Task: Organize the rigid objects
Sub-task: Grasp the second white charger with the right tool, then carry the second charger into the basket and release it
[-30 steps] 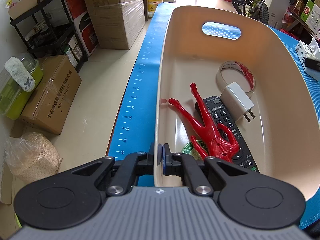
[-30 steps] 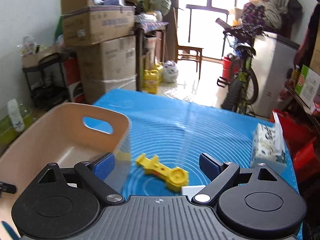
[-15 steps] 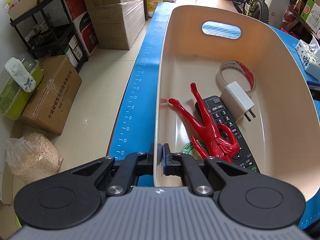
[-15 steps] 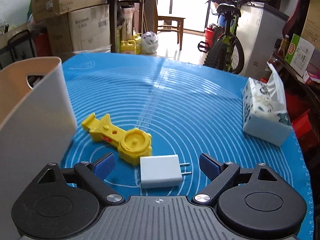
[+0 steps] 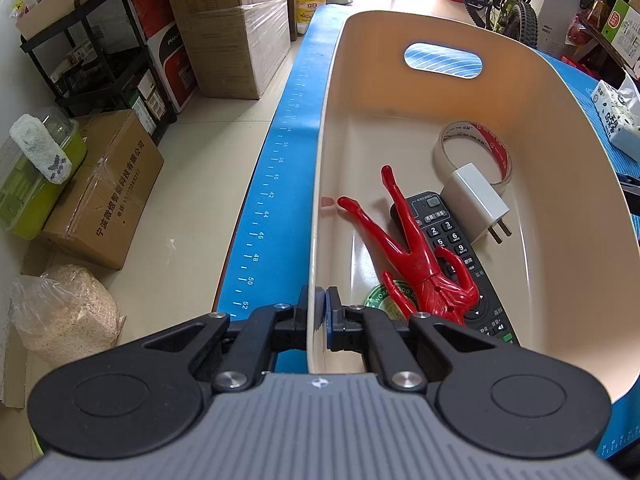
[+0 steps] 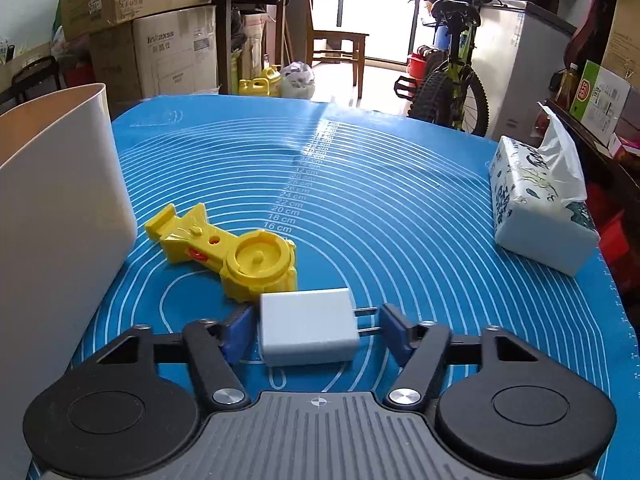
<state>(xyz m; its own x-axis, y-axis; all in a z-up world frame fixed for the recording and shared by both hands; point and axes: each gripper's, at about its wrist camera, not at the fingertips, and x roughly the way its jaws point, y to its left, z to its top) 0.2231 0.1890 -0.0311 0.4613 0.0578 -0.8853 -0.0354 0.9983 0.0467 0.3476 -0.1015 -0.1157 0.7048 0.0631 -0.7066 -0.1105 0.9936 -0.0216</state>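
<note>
A blue mat (image 6: 400, 208) is seen under a cream bin (image 5: 560, 184), whose near rim is clamped by the left gripper (image 5: 321, 312). On the mat, a white charger (image 6: 306, 330) is straddled, untouched, by the half-open right gripper (image 6: 314, 330), beside a yellow toy (image 6: 228, 252).

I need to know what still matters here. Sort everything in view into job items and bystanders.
Job items: beige plastic bin, held at its rim by the left gripper; white plug-in charger on the mat, between the open right gripper fingers; yellow plastic toy launcher.

Bystanders: soft tissue pack, blue silicone mat, cardboard boxes, bicycle.
</note>
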